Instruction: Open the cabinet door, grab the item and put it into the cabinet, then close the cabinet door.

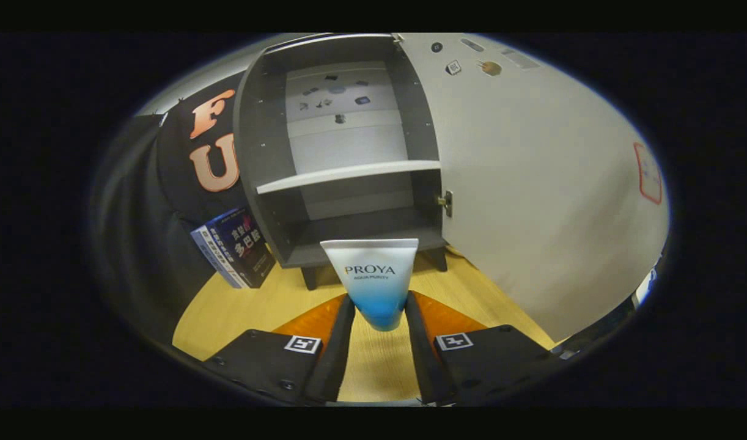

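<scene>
Tube (373, 278) marked "PROYA" stands upright, flat crimped end up and narrow cap end down, pinched between both fingers of the hand-held gripper (378, 318) above the table (275, 302). Just beyond it, the cabinet (343, 159) gapes, its door (532, 183) swung right. A book (236, 247) leans beside it.

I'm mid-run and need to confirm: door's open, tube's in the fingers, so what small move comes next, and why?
Probably ease the tube, held in the gripper, forward toward the cabinet floor: the door stands open and that space under the shelf lies just ahead.
</scene>
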